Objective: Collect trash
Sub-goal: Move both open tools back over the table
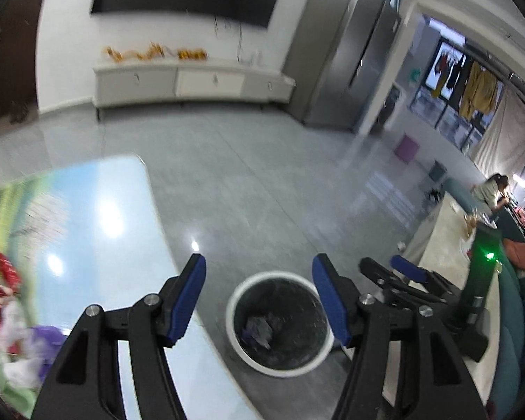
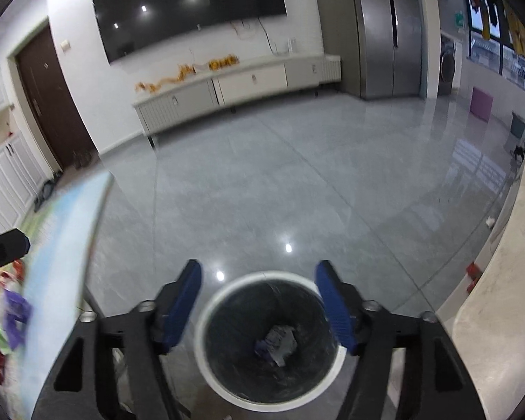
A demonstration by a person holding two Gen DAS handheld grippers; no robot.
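Beside the bin [image 2: 269,339], a table [image 2: 63,245] holds wrappers [image 1: 3,301].

Both wrist views high, angled down, sharing trash bin [image 1: 280,322] [image 2: 269,337], floor, TV wall.

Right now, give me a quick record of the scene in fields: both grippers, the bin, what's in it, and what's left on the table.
left gripper: open, empty, over the bin
right gripper: open, empty, over the bin
trash bin: on the floor beside the table, white rim, dark inside
bin contents: crumpled wrappers at the bottom
table: glossy, pale blue top
left on table: colourful wrappers, blurred, near its edge
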